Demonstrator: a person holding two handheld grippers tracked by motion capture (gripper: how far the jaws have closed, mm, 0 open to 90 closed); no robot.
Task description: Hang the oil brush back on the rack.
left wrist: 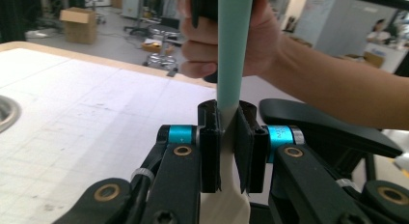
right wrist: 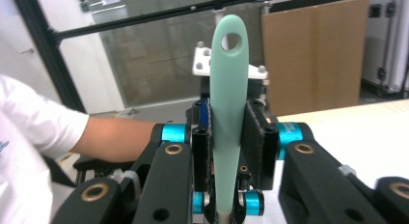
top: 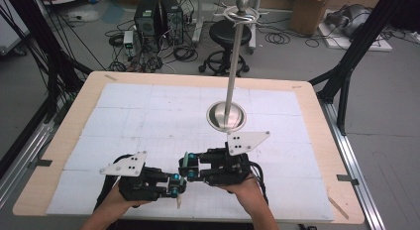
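Black gripper (left wrist: 225,154) with cyan collars, brass screws.

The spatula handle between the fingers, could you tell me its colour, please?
Pale mint green handle, clearest in the right gripper view.

A mint-green silicone spatula (top: 183,171) lies between both grippers at the wooden counter's (top: 322,141) near edge, before the steel pole stand (top: 226,116).
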